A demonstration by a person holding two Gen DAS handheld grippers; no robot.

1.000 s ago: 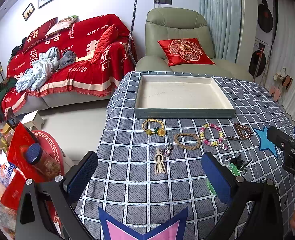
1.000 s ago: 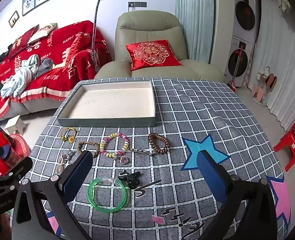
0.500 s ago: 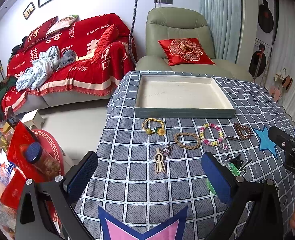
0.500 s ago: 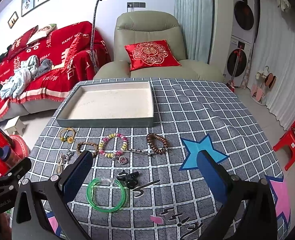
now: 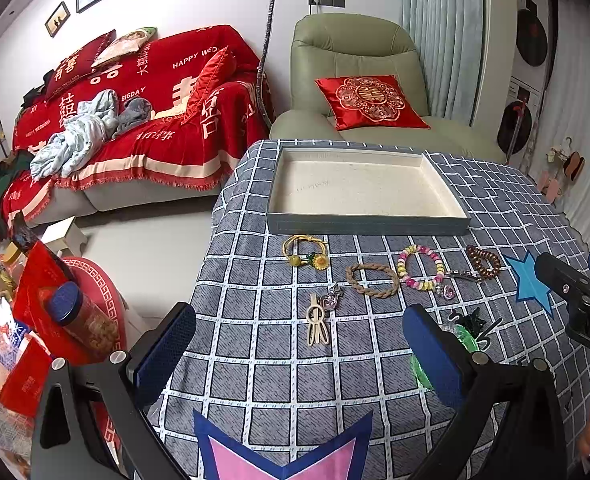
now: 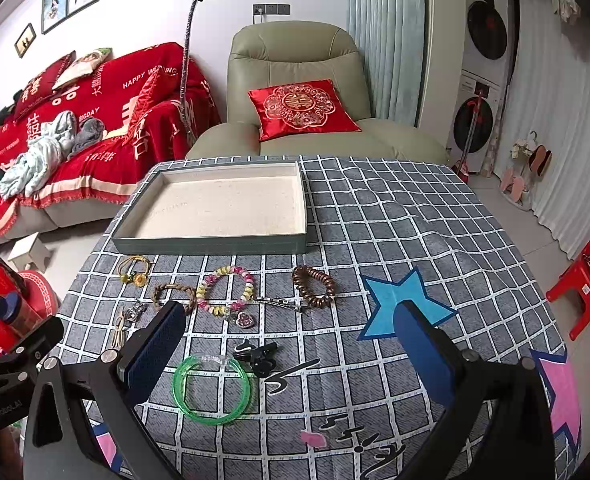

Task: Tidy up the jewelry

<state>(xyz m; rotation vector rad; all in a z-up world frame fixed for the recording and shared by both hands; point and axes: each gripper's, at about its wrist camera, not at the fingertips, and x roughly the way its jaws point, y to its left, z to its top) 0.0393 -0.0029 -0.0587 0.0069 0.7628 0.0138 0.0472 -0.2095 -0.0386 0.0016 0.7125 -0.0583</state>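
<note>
- We hold our left gripper (image 5: pixel 295 344) low over the near edge of the checked tablecloth (image 5: pixel 255 384), its blue pads (image 5: pixel 167 348) spread wide with nothing between them.
- Our right gripper (image 6: pixel 291 344) hangs just as wide apart over the same cloth, gripping nothing.
- The tray (image 6: pixel 215 245) sits at 12 o'clock from both grippers, toward the far side of the table (its pale floor is bare).
- Just in front of the tray, the jewelry lies in a loose row: a yellow hair tie (image 5: pixel 304 254) at 11 o'clock in the left view, then a braided bracelet (image 5: pixel 372 280), a pastel bead bracelet (image 6: pixel 226 290) and a brown bead bracelet (image 6: pixel 313 286).
- A cream hair clip (image 5: pixel 317 325) lies at 12 o'clock from our left gripper, touching a small pink charm (image 5: pixel 330 300).
- A green bangle (image 6: pixel 211 389) rests between our right gripper's fingers, on the cloth below them, with a black clip (image 6: pixel 257 356) just beside it at 1 o'clock.
</note>
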